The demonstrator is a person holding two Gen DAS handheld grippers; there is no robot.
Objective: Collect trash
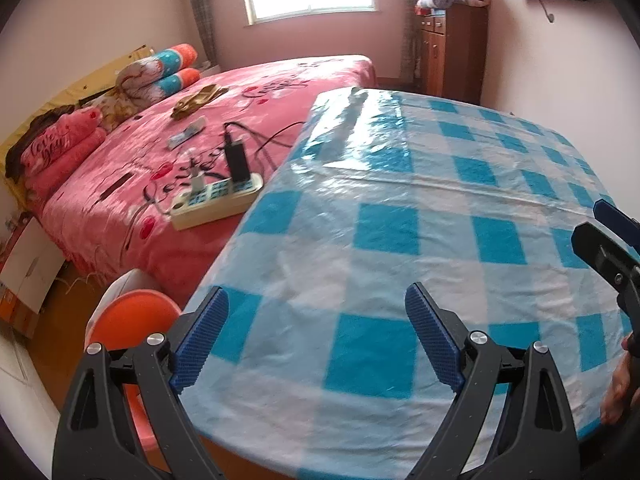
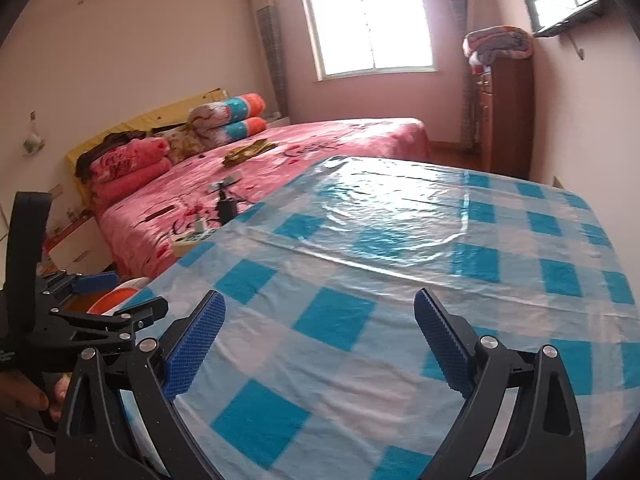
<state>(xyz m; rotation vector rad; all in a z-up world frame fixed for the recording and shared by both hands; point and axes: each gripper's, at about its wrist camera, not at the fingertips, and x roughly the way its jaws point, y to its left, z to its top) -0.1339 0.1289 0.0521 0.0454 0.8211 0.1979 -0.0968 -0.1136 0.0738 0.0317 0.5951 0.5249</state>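
My left gripper (image 1: 316, 332) is open and empty, held over the near left part of a table covered by a blue and white checked cloth (image 1: 400, 200) under clear plastic. My right gripper (image 2: 320, 340) is open and empty over the same table (image 2: 400, 260). The right gripper's fingers (image 1: 612, 236) show at the right edge of the left wrist view. The left gripper (image 2: 100, 300) shows at the left of the right wrist view. No trash item shows on the table top in either view.
An orange and white bin (image 1: 132, 316) stands on the floor by the table's left edge; it also shows in the right wrist view (image 2: 120, 296). A pink bed (image 1: 180, 140) holds a power strip (image 1: 216, 200), cables and bedding. A wooden cabinet (image 1: 452, 52) stands by the far wall.
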